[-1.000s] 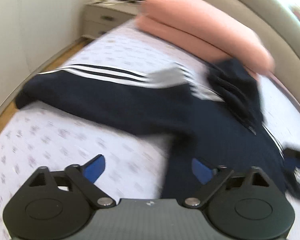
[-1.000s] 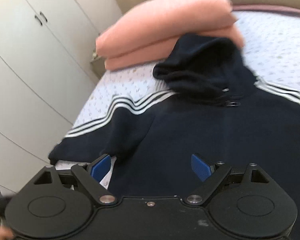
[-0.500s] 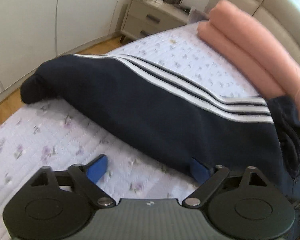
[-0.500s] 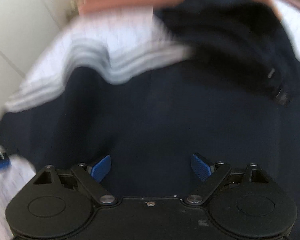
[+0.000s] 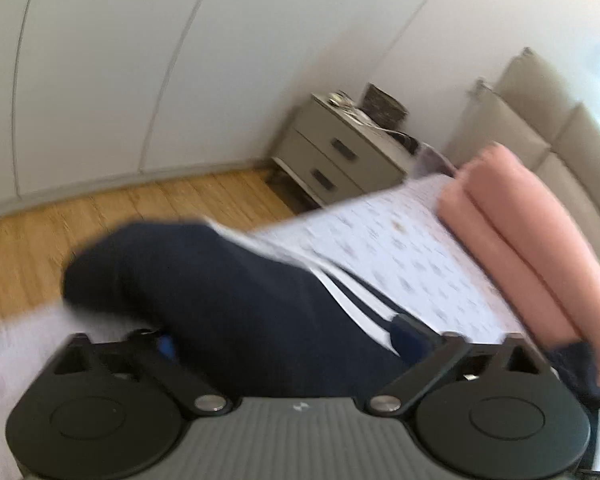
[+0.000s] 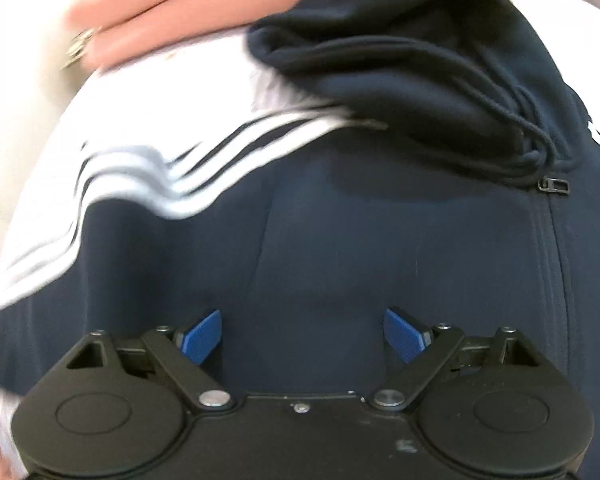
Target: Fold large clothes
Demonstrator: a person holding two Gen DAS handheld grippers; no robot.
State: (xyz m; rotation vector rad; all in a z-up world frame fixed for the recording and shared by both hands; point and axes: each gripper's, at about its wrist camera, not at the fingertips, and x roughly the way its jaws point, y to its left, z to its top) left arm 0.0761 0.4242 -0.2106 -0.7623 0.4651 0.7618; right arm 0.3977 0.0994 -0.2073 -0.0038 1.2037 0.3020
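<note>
Left gripper (image 5: 286, 342) spread wide around navy sleeve (image 5: 204, 292), nothing pinched; right gripper (image 6: 302, 334) likewise parted, hovering over hoodie (image 6: 380, 240) chest. Hoodie spread flat on floral bedsheet (image 5: 388, 236), hood (image 6: 400, 68) bunched near pink folded blanket (image 5: 528, 232). Nightstand (image 5: 340, 156) beyond.

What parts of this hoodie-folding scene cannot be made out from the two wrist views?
- Left wrist: the sleeve cuff is motion-blurred.
- Left wrist: the left hand-held gripper has its fingertips buried behind sleeve fabric.
- Right wrist: the hoodie hem is hidden by the right hand-held gripper.
</note>
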